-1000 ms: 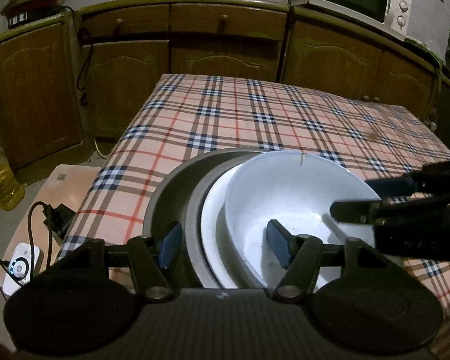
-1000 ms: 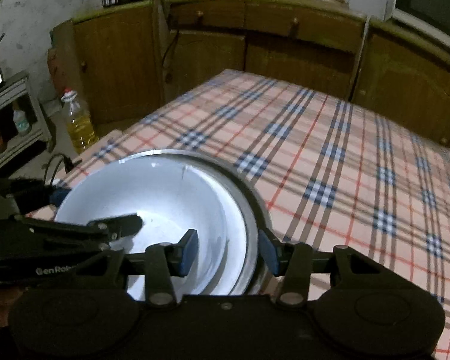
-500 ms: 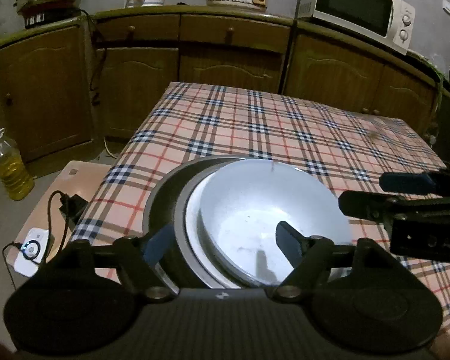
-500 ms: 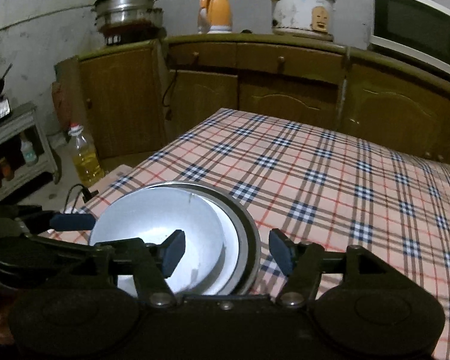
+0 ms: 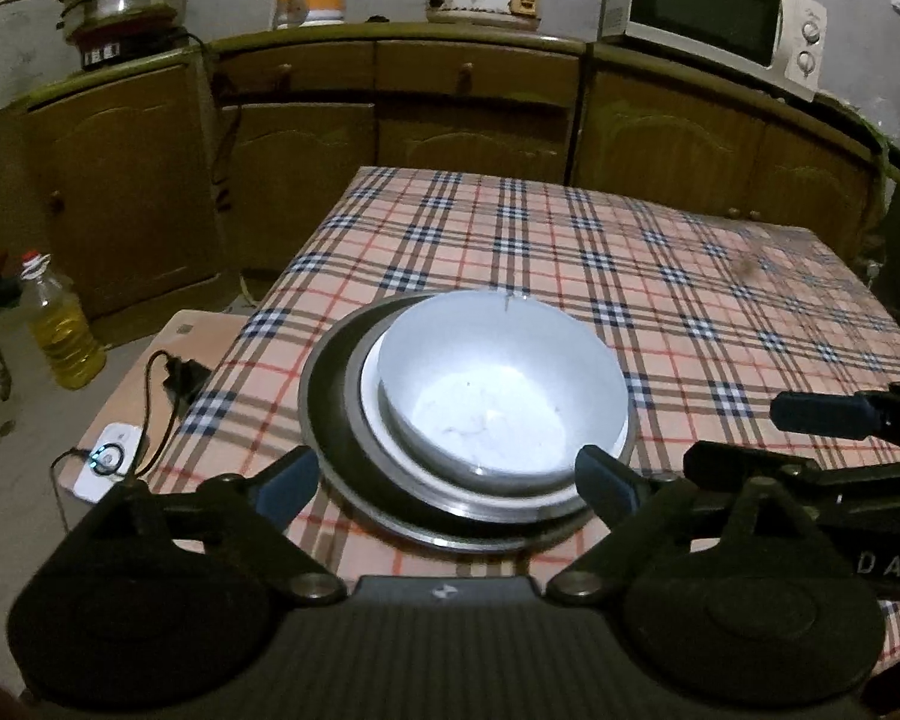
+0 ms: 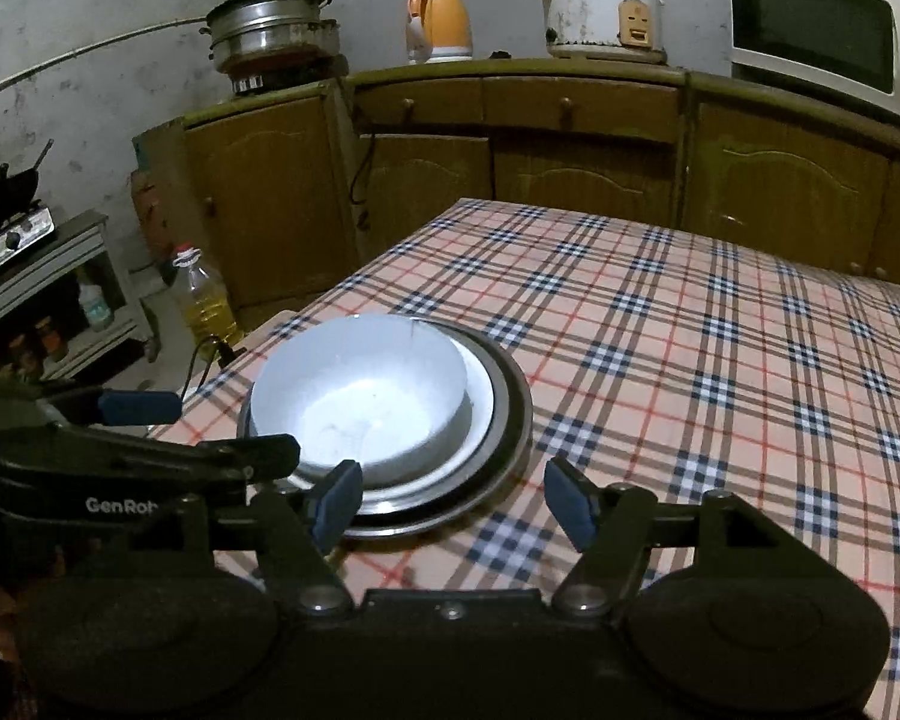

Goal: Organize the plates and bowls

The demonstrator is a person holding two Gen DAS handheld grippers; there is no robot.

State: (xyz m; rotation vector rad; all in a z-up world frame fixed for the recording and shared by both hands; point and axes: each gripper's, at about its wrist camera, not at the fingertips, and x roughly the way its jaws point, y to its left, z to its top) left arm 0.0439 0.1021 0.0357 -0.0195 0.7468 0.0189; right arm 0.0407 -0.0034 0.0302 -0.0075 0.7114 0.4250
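1. A table (image 5: 660, 276) under a plaid cloth fills the middle of both views, with wooden cabinets (image 5: 480, 120) behind it.
2. A wide dark metal plate (image 5: 330, 420) lies near the table's front left corner.
3. A white plate (image 5: 375, 414) sits inside it, seemingly with a metal dish between them (the rims overlap too closely to be sure).
4. A white bowl (image 5: 504, 384) stands upright on top of the stack, empty.
5. The left gripper (image 5: 447, 483) hangs just short of the stack; its jaws have just been opening and stand wide apart, gripping nothing.
6. The right gripper (image 6: 450, 501) is likewise drawn back, its jaws just opened wide and empty.
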